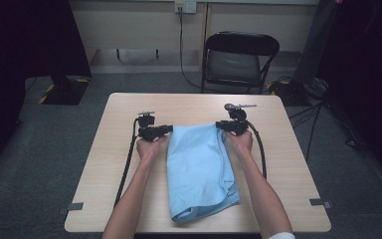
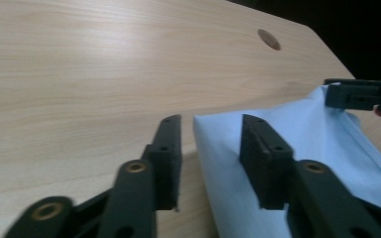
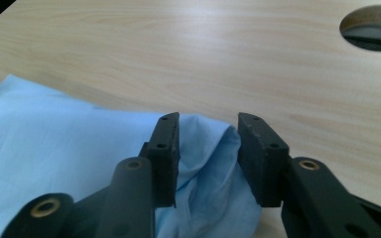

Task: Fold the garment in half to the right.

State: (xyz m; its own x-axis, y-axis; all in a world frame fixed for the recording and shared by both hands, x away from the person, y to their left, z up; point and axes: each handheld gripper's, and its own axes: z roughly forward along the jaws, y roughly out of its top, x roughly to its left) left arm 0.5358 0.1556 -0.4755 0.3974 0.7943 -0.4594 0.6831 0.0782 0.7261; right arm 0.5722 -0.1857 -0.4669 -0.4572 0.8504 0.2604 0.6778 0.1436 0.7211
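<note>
Two bare forearms enter from the near edge of the pale wooden table, seen from above, and stretch forward on either side of a folded light-blue cloth that lies lengthwise on the tabletop, its far edge about mid-table and its near end close to the table's near edge. At the cloth's far left corner, the left hand grips the black two-jaw left gripper, which points sideways toward the cloth. At the cloth's far right corner, the right hand holds the black right gripper, pointing back toward the cloth from the other side. Along the left gripper's own jaws, the two black pads stand apart with a clear gap, one over bare wood and the other over the cloth's corner edge; whether they touch the fabric is hard to tell. Along the right gripper's jaws, the pads are likewise spread, with a rounded fold of the cloth sitting in the gap, not pinched. Each gripper trails a black cable back toward the near edge. Beyond the table's far edge stands a black folding chair on grey carpet. Both elbows are cut off by the lower border of the overhead picture, and the room's corners are too dark to make out.
</note>
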